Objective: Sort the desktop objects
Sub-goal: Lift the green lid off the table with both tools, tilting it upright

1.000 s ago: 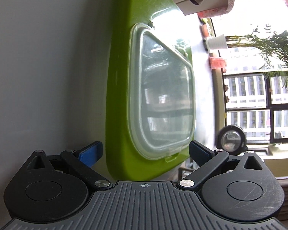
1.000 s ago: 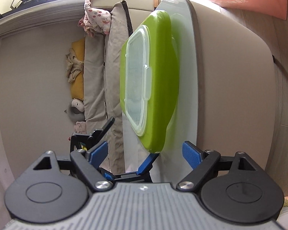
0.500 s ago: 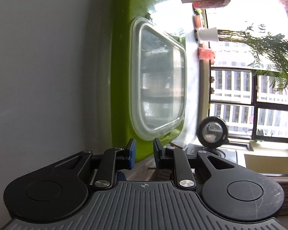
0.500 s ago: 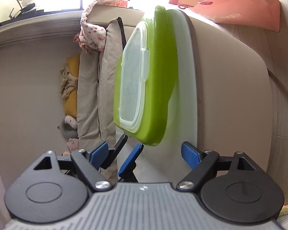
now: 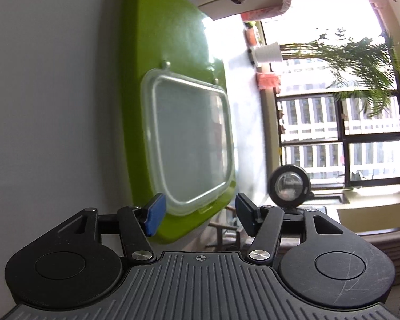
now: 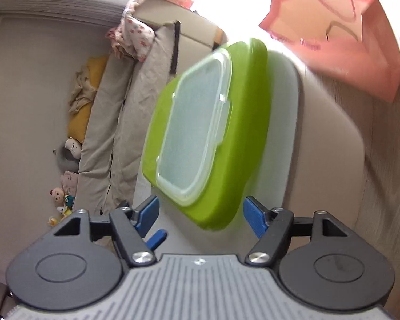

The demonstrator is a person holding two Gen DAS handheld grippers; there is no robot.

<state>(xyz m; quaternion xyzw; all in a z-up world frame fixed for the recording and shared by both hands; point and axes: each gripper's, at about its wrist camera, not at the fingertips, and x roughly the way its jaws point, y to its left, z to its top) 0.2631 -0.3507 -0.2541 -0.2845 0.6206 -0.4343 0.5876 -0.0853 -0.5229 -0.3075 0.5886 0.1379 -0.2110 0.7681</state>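
Both my claws, left claw (image 5: 197,214) opening and right claw (image 6: 200,216) closing, hold nothing; the green plastic tray (image 5: 146,85) with its clear lidded box (image 5: 192,144) sits just ahead, so gripping its near edge comes next.

Both views are turned on their side. In the left view a grey wall (image 5: 48,101) fills the nine o'clock side, and a dark-framed window (image 5: 344,138) sits at three o'clock, with a palm (image 5: 360,61) above it and glare at one o'clock. A white cup (image 5: 268,52) and a round black fan (image 5: 289,184) stand near the frame. In the right view a beige sofa (image 6: 120,122) runs from eleven to eight o'clock, with a floral cloth (image 6: 133,40), a yellow cushion (image 6: 80,117) and toys (image 6: 64,186) beside it. A pink bag (image 6: 338,40) lies at two o'clock on the wood floor (image 6: 386,160).
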